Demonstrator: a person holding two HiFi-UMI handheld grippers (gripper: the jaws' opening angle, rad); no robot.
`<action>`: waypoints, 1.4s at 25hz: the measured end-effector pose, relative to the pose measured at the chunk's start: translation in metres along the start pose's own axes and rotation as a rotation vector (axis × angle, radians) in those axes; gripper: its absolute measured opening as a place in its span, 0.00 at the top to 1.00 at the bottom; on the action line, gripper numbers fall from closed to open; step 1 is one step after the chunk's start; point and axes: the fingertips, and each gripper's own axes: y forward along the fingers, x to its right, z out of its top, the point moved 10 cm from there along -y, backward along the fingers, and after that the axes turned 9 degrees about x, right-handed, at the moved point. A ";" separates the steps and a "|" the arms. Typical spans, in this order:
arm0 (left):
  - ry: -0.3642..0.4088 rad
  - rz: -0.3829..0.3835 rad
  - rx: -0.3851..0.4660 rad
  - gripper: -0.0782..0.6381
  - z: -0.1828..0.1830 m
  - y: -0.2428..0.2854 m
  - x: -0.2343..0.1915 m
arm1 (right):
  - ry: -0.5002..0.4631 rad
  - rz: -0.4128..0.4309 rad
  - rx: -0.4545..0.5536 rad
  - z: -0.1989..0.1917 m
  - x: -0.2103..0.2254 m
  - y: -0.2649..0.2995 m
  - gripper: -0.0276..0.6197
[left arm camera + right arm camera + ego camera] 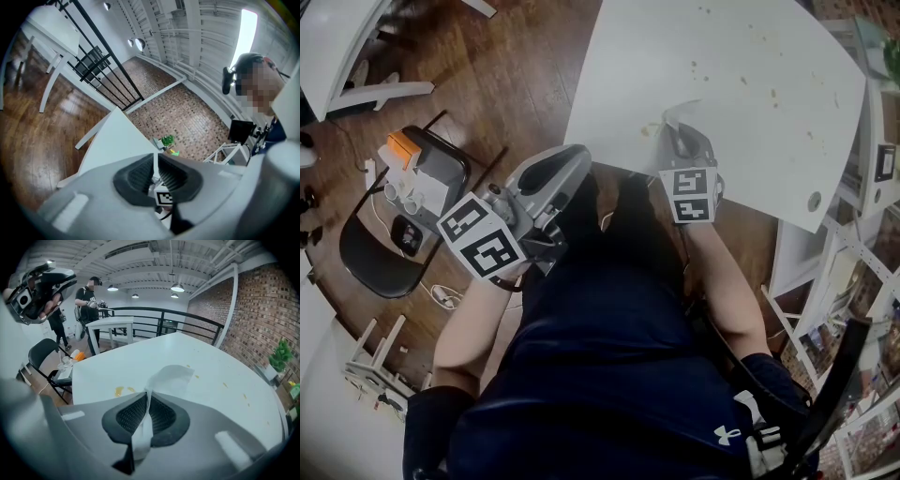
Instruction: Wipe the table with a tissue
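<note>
Worktop (750, 56): broad white surface lies open ahead of the right claw (679, 129), through to the far and right edges. The only things on that stretch are small, flat-looking stains (772, 93).

Left flank: a chair (370, 258) loaded with small items stands on the wood floor (516, 66), well apart from the worktop, with a bare strip of floor between them. The left claw (574, 157) sits off the near-left corner.

Right flank: white shelving (862, 202) stands just beside the worktop's edge and closes that side.

Near side: the person's body fills the space.
</note>
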 end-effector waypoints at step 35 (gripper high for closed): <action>-0.030 0.019 0.048 0.86 0.010 -0.011 -0.013 | -0.056 0.158 -0.008 0.015 -0.030 0.014 0.93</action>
